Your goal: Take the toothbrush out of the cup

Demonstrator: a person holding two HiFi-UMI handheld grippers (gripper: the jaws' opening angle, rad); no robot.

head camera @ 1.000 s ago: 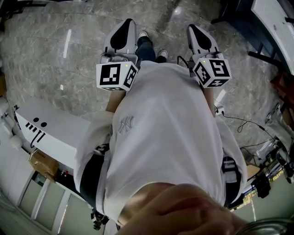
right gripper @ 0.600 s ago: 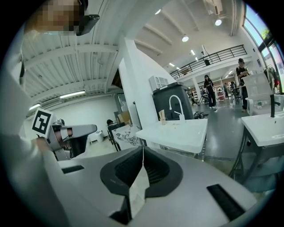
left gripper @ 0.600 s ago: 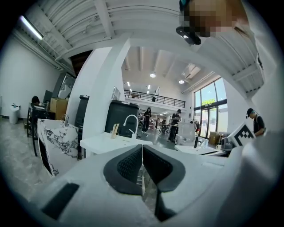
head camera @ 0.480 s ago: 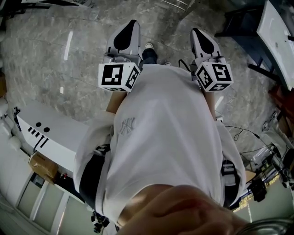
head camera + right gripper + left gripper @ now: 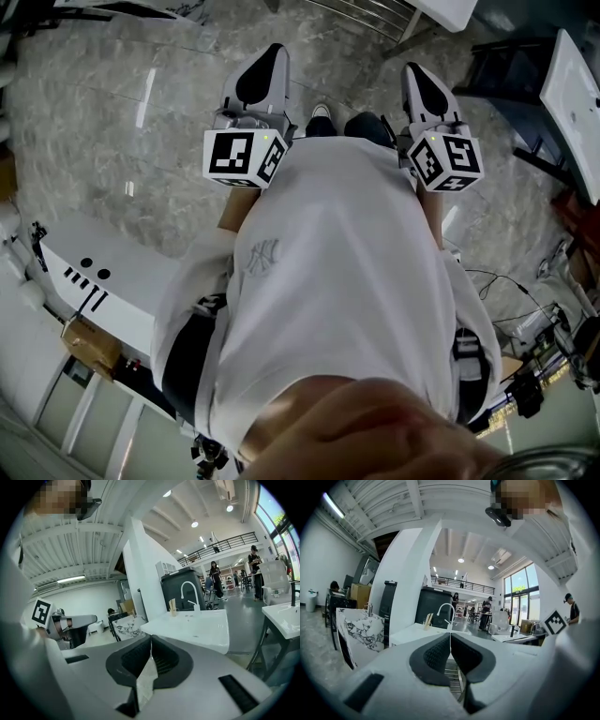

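Observation:
A small cup [image 5: 428, 620] with pale upright sticks in it stands on a white sink counter [image 5: 415, 632] beside a curved white faucet [image 5: 445, 613]. It is far ahead and too small to make out a toothbrush. The right gripper view shows the same cup [image 5: 173, 606], counter [image 5: 199, 627] and faucet [image 5: 188, 592]. My left gripper [image 5: 450, 634] is shut with nothing in it, and so is my right gripper [image 5: 150, 638]. From the head view, the left gripper [image 5: 274, 49] and right gripper [image 5: 411, 67] are held out level above the floor, side by side.
A marbled sink unit [image 5: 358, 630] stands left of the white counter, with a dark cabinet [image 5: 433, 606] behind it. More white sinks [image 5: 286, 616] are at the right. Other people stand in the hall far behind. A white bench [image 5: 103, 272] lies at my left.
The person has walked forward with both grippers held out; the floor slid back beneath them and white furniture came into view at the upper right. Both jaws stayed shut.

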